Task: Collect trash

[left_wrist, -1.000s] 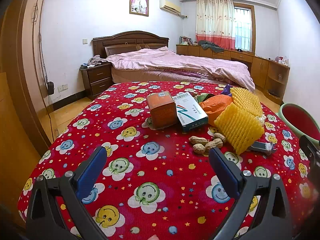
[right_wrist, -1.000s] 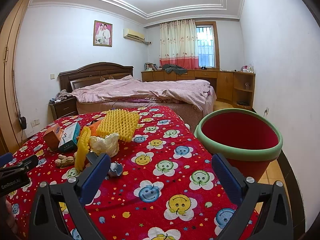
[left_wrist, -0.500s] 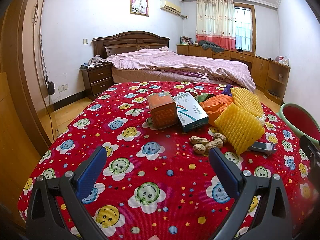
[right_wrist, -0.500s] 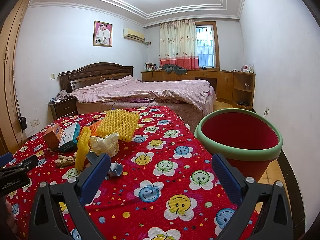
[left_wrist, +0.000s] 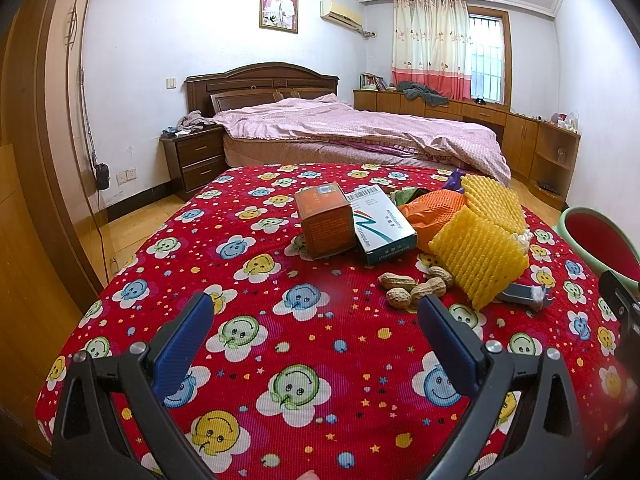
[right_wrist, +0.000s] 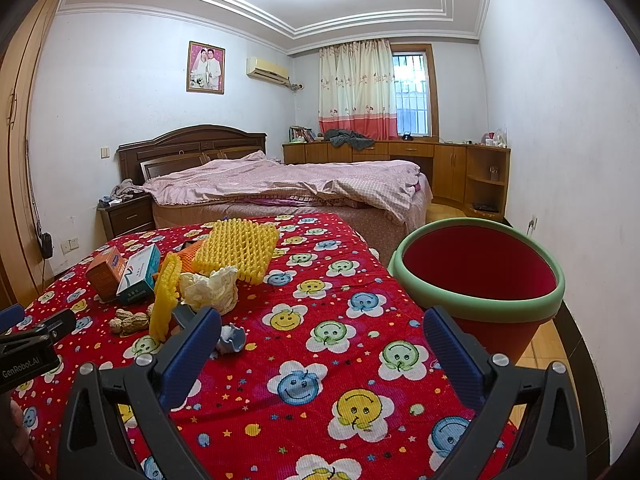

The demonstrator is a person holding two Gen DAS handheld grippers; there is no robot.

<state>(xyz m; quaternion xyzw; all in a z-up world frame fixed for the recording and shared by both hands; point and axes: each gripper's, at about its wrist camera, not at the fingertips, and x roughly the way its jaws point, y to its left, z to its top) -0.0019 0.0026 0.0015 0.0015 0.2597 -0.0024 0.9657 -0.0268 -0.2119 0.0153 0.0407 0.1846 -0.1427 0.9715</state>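
Red bin [right_wrist: 478,276] beside table, seemingly empty; both grippers agape.

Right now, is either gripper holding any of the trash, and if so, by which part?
Nothing is held. The left gripper and the right gripper are both open above the tablecloth, nothing between their fingers; the peanuts lie untouched.

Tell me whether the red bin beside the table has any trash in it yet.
Cannot tell fully. The red bin stands upright and open, and its visible inner wall is bare, but the bottom is hidden below the green rim.
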